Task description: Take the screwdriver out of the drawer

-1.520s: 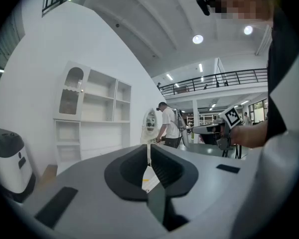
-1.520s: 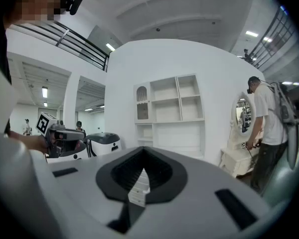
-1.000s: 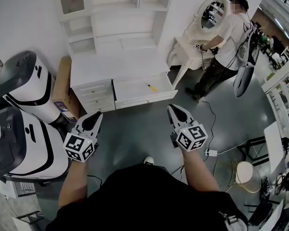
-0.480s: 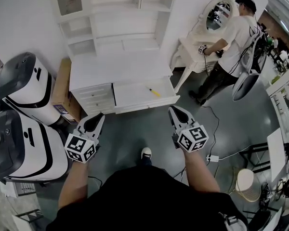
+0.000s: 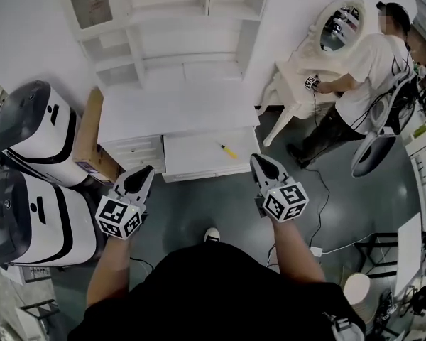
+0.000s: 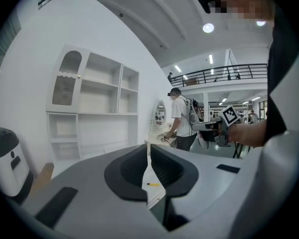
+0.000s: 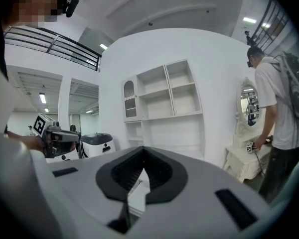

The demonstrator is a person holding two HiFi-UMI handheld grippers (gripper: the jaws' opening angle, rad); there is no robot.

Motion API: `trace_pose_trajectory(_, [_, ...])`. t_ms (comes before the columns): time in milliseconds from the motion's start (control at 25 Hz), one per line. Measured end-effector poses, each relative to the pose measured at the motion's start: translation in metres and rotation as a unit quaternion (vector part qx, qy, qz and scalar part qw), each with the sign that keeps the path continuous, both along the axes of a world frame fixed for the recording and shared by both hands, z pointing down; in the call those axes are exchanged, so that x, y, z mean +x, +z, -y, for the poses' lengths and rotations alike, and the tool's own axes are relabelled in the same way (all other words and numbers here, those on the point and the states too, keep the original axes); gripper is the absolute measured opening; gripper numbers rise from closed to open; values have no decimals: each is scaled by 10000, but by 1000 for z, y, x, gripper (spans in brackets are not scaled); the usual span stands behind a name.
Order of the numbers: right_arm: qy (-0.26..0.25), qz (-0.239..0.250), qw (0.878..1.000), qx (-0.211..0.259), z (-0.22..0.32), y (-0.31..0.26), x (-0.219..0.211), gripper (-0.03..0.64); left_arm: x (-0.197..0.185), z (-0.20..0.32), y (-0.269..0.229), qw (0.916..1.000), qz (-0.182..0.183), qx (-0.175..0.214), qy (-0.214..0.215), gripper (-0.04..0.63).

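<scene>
Nearer now, drawer (image 5: 195, 155) holds screwdriver (image 5: 228, 150) lying diagonally, tip back-left.

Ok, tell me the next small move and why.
Probably open the right hand-held gripper and ease it forward toward the screwdriver: its jaws are shut, and the screwdriver lies in the open drawer just ahead of it.

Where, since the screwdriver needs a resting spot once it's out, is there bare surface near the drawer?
The desk top is bare, from the shelf unit behind to the open drawer in front. The drawer itself is bare left of the screwdriver. Left of the desk is crowded: a cardboard box and two white machines.
</scene>
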State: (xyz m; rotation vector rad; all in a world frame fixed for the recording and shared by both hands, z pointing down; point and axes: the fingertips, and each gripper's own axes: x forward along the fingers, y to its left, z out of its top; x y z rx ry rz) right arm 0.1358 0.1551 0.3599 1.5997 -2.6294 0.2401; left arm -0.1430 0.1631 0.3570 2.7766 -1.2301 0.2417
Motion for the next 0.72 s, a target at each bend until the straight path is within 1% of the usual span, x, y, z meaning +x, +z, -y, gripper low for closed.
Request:
trace_pose_trajectory(160, [-168,62,9998,-20,42,3,23,12,25,30,0,9998,77,-35,-166,37])
trace_pose_trajectory(360, [-327,105,9994,-46,77,6,47,14,52,58,0,9994,127,-56,-307,37])
trace_pose_trajectory(560, [-359,160,9992,-81,102,9,67,14,78,77,0,9993,210,-78,-284,37])
trace_pose_trajectory(720, [-328,216,9992,-87,112,11,77,14,87,87,3,9992,274,-132,-259,37])
